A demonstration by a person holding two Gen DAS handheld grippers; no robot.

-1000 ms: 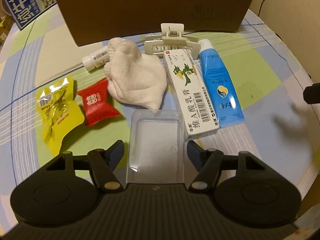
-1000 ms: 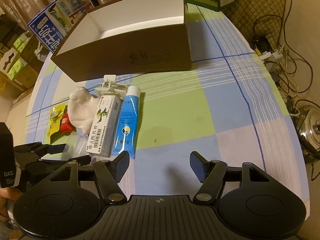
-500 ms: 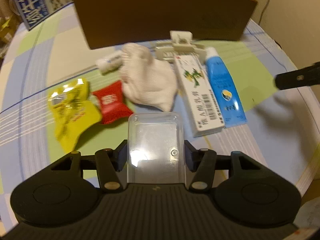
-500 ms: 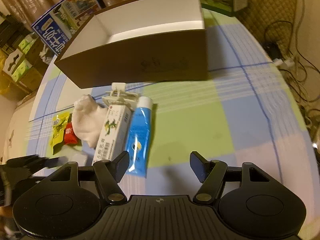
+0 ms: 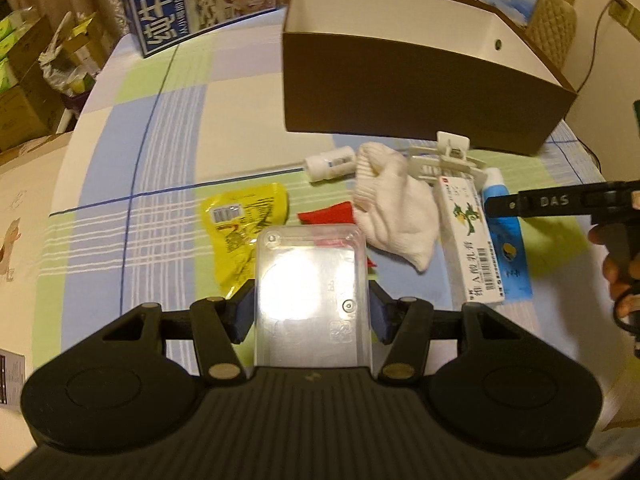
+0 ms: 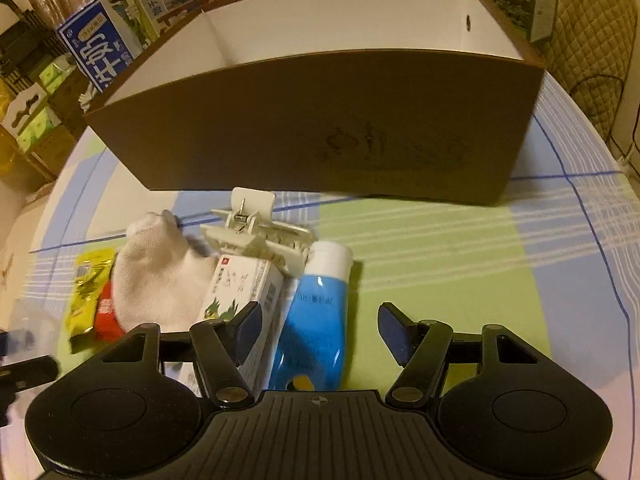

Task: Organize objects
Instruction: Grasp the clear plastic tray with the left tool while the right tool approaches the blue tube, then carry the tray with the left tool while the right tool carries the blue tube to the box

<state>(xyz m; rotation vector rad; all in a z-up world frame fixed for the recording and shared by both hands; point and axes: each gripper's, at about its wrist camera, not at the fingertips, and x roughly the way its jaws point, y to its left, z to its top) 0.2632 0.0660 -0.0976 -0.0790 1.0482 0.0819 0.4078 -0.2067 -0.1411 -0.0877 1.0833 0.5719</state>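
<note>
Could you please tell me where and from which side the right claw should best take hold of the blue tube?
Probably across the blue tube's soft mid-body, coming from above, since it lies flat. The closing right claw already straddles it; the carton crowds one side.

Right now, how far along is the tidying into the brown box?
Nothing visible in the brown box yet. The left claw grips the clear plastic case; the right claw, closing, straddles the blue tube. Sock, ointment carton, hair clip, packets remain.
</note>
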